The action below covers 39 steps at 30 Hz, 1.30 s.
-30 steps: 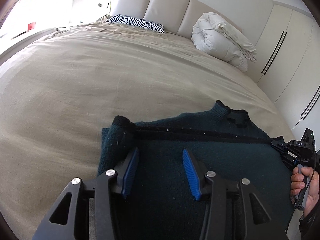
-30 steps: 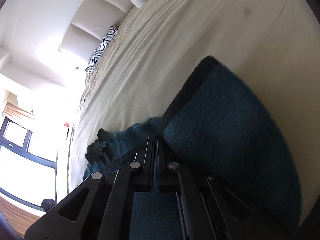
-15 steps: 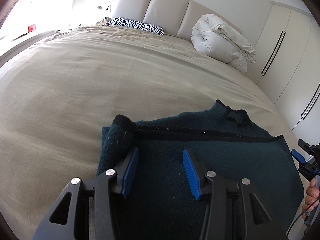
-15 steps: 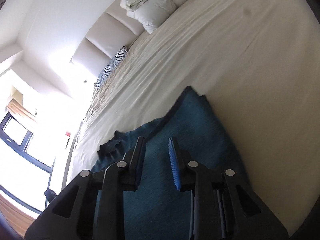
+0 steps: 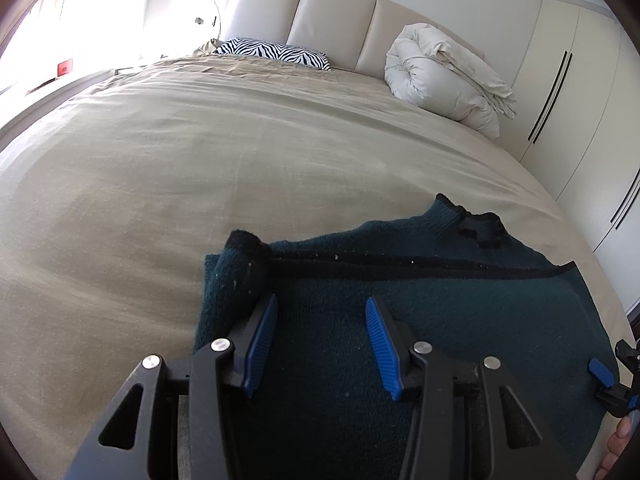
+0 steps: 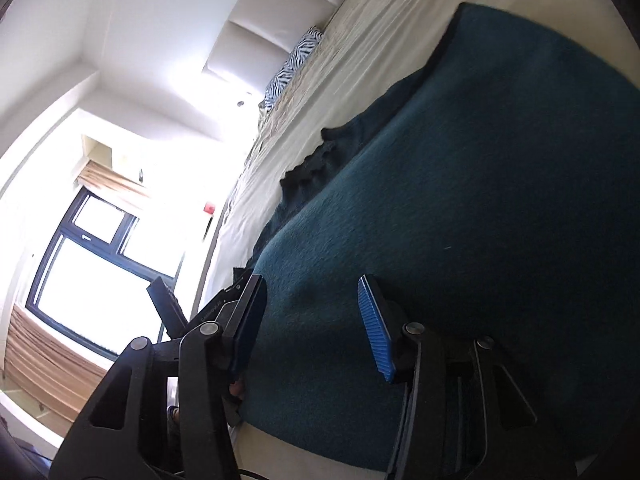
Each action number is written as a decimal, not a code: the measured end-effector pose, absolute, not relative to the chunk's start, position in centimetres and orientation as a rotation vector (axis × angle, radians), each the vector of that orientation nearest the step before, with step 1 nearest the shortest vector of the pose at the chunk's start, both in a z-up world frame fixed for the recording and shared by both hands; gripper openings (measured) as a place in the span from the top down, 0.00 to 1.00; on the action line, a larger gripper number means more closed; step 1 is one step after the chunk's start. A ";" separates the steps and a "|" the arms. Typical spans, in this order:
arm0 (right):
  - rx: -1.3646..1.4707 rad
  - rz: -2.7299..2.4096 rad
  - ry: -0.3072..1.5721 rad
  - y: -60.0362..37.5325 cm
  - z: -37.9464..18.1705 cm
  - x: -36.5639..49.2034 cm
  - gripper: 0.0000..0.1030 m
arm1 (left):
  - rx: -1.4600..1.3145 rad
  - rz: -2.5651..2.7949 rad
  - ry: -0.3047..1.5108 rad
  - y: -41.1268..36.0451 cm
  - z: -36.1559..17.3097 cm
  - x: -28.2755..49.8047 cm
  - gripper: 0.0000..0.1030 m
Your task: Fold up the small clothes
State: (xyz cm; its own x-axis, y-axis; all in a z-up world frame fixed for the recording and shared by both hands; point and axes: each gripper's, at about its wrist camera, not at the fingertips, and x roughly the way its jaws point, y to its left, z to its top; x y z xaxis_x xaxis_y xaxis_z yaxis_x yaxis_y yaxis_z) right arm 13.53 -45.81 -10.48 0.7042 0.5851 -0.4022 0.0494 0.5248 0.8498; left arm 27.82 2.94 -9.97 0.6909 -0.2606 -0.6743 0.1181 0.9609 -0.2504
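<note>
We are working on a dark teal knitted sweater (image 5: 440, 320) that is lying flat on the bed (image 5: 200, 184), close to its near edge and toward its right side. As far as we can judge, one side is already lying folded over the body: a straight black trim line is running across the upper part, and a sleeve end with a dark cuff (image 5: 244, 240) is bunching at the sweater's left corner. The collar with its ruffled trim is sitting at the far edge, still showing. So we are reading the task as partly done, with at least one more fold left to make a compact bundle.

Our left tongs (image 5: 320, 336) are hovering over the sweater's near left part, released, blue pads apart and gripping nothing. Our right tongs (image 6: 312, 328) are standing released too, having just been opening; the knit is lying under and between the pads but they are not pressing it. In the left view they are showing at the sweater's right edge.

Farther out, a zebra-print pillow (image 5: 276, 52) and a rolled white duvet (image 5: 444, 80) are resting at the head of the bed, well apart from the sweater.
</note>
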 end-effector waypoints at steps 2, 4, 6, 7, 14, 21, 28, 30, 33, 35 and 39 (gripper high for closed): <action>1.050 0.244 0.689 -49.9 -10.8 11.5 0.57 | -0.190 -0.211 0.781 2.9 -10.0 27.8 0.52; 1.090 0.122 0.639 -53.0 -10.8 9.2 0.57 | -0.189 -0.211 0.782 2.9 -10.0 27.8 0.52; 1.082 0.034 0.602 -54.3 -9.8 7.3 0.55 | -0.186 -0.209 0.782 2.9 -10.0 27.8 0.52; 1.061 0.006 0.595 -54.5 -9.3 6.5 0.53 | -0.186 -0.209 0.782 2.9 -10.0 27.8 0.52; 0.963 0.141 0.715 -47.8 -8.5 6.0 0.52 | -0.178 -0.194 0.832 3.1 -9.0 27.7 0.52; 0.841 0.377 0.840 -37.7 -8.0 9.9 0.51 | -0.142 -0.253 0.865 0.6 -7.0 19.5 0.48; 0.989 0.285 0.843 -41.7 -10.5 9.1 0.58 | -0.134 -0.248 0.887 2.8 -8.0 15.6 0.48; 1.005 0.163 0.800 -44.7 -10.1 7.0 0.57 | -0.180 -0.231 0.894 4.7 -7.8 15.0 0.55; 1.054 0.042 0.746 -48.5 -9.4 3.2 0.53 | -0.254 -0.172 0.855 7.7 -6.3 13.5 0.50; 1.035 0.022 0.715 -49.7 -8.1 0.9 0.49 | -0.321 -0.138 0.801 9.8 -5.2 12.7 0.33; 0.965 0.078 0.723 -48.0 -6.3 -1.5 0.49 | -0.478 -0.164 0.851 13.0 -5.9 14.0 0.24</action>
State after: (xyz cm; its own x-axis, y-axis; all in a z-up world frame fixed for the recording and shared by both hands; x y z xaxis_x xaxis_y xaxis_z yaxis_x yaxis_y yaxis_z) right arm -1.47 -48.04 -6.27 0.7664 0.3688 -0.5259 0.2475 0.5859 0.7717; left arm 14.01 12.97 -5.93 0.6540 -0.3258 -0.6828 -0.0489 0.8825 -0.4678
